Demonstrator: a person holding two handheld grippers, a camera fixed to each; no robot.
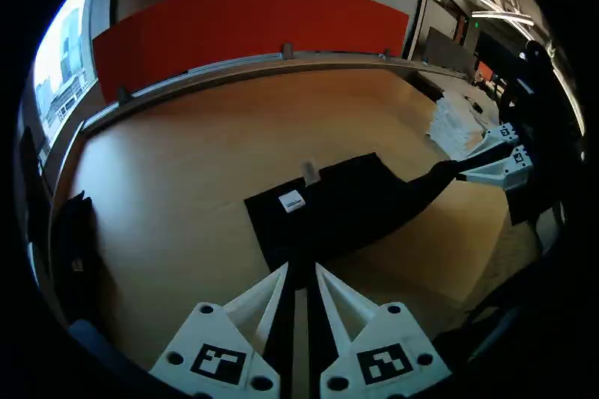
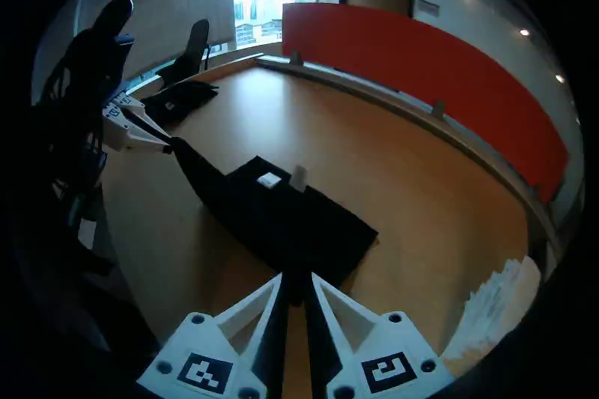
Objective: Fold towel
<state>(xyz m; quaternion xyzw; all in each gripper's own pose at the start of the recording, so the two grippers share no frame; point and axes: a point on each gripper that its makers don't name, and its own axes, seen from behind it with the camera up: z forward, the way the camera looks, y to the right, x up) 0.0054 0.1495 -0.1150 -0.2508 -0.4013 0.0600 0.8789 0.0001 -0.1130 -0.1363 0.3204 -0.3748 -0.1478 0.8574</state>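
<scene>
Black towel (image 1: 341, 208) lies spread across the middle of a wooden table (image 1: 187, 167), with a white label (image 1: 292, 201) on its upper face. The left gripper (image 1: 301, 268) has its fingers drawn almost together, and dark cloth at the towel's near edge is pinched between them. The right gripper (image 2: 297, 279) is set the same way, its fingers nearly closed with the cloth's edge between the tips. In the left gripper view the other gripper shows at the far right, clamping a corner that is pulled out into a point and lifted off the table. In the right gripper view the left gripper appears at the far left, gripping the opposite stretched corner. Between the two held corners the towel's edge rises from the wood, while its far part rests flat. A white stack (image 1: 457, 128) sits on the table near the right gripper. A red panel (image 1: 247, 25) runs along the table's far edge.
</scene>
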